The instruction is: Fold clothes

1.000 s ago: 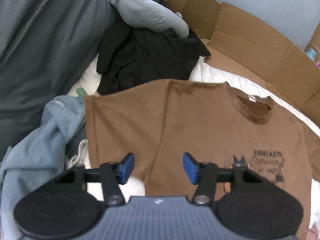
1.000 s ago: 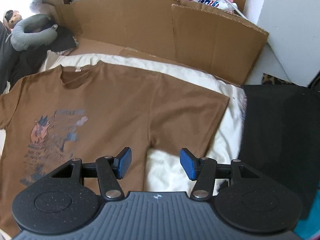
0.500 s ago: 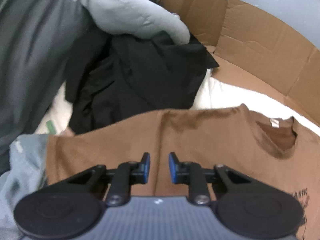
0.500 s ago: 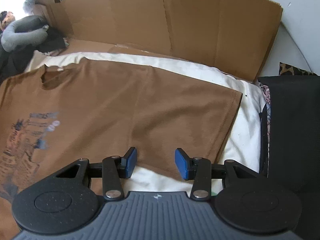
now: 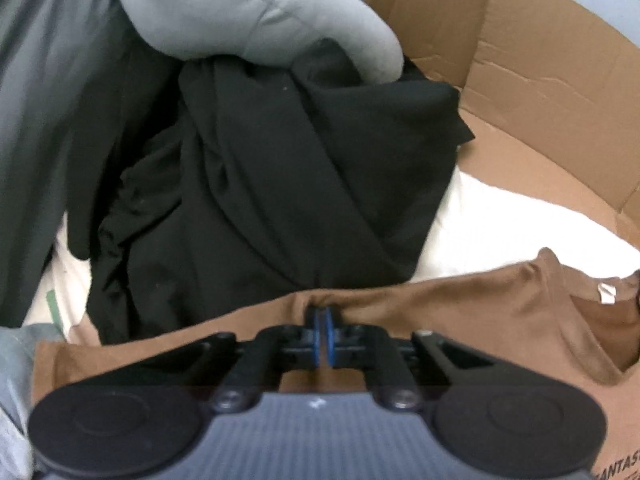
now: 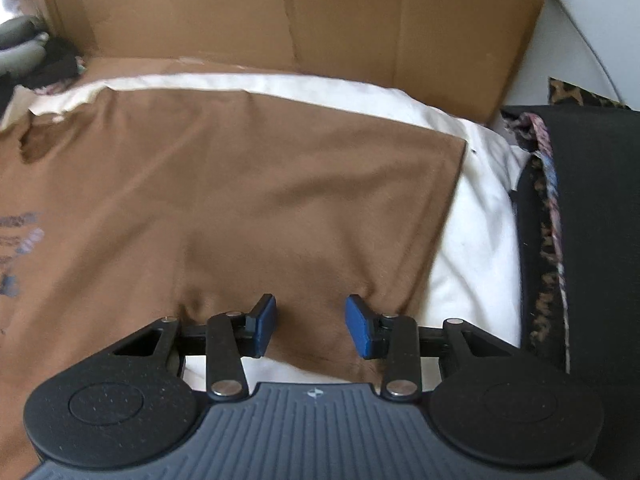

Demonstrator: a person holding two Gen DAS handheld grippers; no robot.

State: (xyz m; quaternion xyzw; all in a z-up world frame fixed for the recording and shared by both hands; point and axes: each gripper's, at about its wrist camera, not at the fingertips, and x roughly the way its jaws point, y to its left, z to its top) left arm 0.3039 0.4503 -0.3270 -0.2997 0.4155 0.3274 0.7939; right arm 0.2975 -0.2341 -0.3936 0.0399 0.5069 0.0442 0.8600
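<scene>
— Left side?
— Your left gripper (image 5: 322,334) pinches the brown T-shirt (image 5: 460,320) at its shoulder edge, beside black clothing (image 5: 280,168).
— Right?
— Your right gripper (image 6: 310,330) is spread over the sleeve (image 6: 340,216), lying on white bedding (image 6: 476,240).

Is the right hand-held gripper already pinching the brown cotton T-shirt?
No, the right hand-held gripper stands open, its blue pads apart over the brown cotton T-shirt sleeve.
</scene>
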